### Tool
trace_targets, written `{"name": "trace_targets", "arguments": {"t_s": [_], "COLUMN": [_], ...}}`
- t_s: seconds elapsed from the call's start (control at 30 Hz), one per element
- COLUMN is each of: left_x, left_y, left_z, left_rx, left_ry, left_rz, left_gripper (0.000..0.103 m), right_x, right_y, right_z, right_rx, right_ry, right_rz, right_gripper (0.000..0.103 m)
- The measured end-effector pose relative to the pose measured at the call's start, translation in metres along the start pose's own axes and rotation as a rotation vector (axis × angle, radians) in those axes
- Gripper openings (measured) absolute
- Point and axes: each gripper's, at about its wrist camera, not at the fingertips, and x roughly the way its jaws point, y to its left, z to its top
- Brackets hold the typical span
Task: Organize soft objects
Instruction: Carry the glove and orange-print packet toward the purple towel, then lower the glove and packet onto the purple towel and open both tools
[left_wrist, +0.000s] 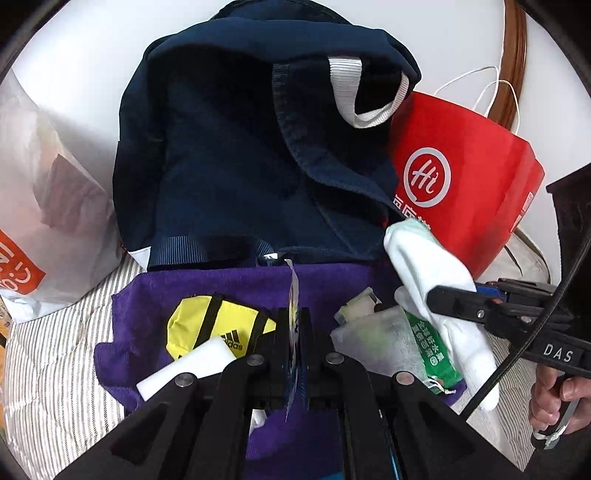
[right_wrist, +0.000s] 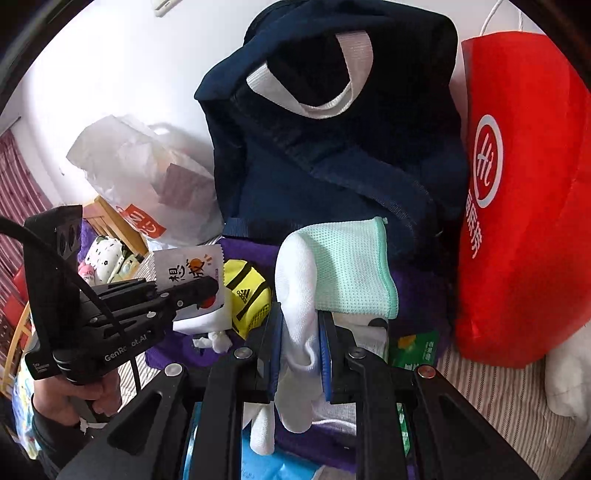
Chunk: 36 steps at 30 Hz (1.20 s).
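On the purple towel (left_wrist: 207, 284) in front of the navy bag (left_wrist: 229, 166), the left gripper (left_wrist: 295, 332) is clamped on a thin packet (right_wrist: 188, 269). Beside it, the right gripper (right_wrist: 301, 336) is clamped on a white sock (right_wrist: 299, 295) above the towel's right edge.

Left gripper (left_wrist: 295, 332) points forward and down, jaws clamped tight on a thin flat packet (right_wrist: 188, 273), hand (right_wrist: 74, 398) wrapped round the handle at 8 o'clock in the right wrist view. Right gripper (right_wrist: 301, 339) tilted down likewise, jaws narrowly apart, pinching a white sock (right_wrist: 299, 295); its hand (left_wrist: 557, 398) grips the handle at 4 o'clock in the left wrist view.
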Motion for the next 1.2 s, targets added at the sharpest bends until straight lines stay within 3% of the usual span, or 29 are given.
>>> {"name": "trace_targets", "arguments": {"t_s": [0.37, 0.63, 1.2], "left_x": [0.024, 0.025, 0.036], "left_y": [0.004, 0.0, -0.009], "left_z": [-0.014, 0.003, -0.002], "left_rx": [-0.009, 0.024, 0.072], "left_ry": [0.055, 0.049, 0.068], "left_rz": [-0.018, -0.017, -0.025], "left_gripper": [0.005, 0.005, 0.005], "right_x": [0.014, 0.009, 0.014], "right_y": [-0.007, -0.011, -0.016], "right_z": [-0.004, -0.004, -0.003], "right_rx": [-0.02, -0.023, -0.018], "right_ry": [0.01, 0.012, 0.031], "right_rz": [-0.032, -0.034, -0.023], "right_gripper": [0.018, 0.018, 0.018]}}
